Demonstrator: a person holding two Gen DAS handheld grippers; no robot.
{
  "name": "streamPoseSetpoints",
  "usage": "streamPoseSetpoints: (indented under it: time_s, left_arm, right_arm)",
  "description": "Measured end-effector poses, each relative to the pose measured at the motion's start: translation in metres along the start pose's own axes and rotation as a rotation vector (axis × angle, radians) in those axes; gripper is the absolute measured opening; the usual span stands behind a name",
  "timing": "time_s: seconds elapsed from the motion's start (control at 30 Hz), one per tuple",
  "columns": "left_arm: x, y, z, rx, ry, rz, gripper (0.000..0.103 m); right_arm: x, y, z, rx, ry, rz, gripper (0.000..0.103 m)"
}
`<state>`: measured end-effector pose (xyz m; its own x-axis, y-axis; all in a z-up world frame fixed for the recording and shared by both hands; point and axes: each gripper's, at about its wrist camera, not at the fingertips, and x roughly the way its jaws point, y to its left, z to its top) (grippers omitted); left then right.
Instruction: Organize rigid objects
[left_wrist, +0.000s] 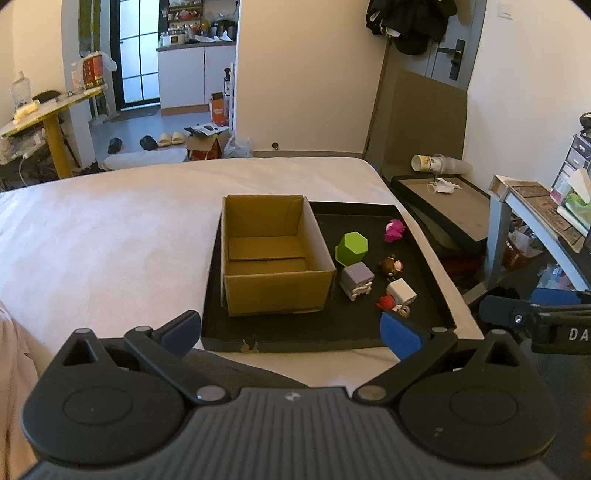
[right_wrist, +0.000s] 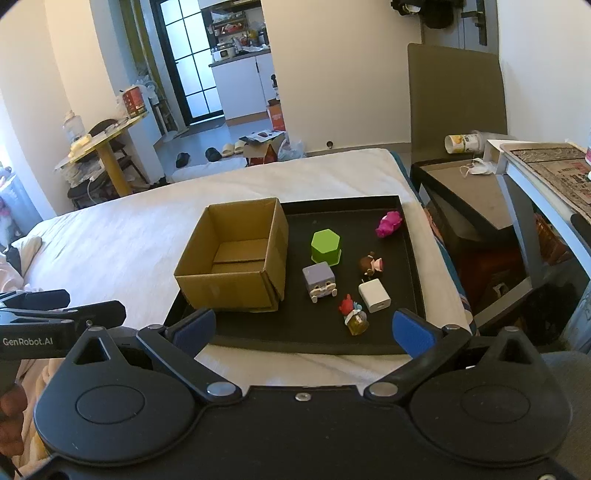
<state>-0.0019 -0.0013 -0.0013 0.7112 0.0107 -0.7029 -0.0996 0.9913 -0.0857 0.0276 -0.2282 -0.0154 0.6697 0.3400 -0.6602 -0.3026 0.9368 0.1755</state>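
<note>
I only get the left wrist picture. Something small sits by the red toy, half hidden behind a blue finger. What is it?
Observer: The right wrist view shows it whole: a small yellowish jar right beside the red figure, on the black tray.
Visitor: And the other gripper? I see just a black bit at my right edge.
Observer: The right gripper hovers over the tray's near edge, jaws wide open with nothing held.
Visitor: Does the white cube have a socket?
Observer: Yes. From this side the white charger shows a small port on its near face.
</note>
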Motion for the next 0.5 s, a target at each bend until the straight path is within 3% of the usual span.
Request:
streamPoseSetpoints:
  time_s: [0.5]
  left_arm:
    - [0.0014,0.0032,-0.0004,-0.006,0.009,-0.003,0.103]
  right_arm:
    - [0.0019,0.0032,-0.0009,-0.01,0.016,-0.008,0.103]
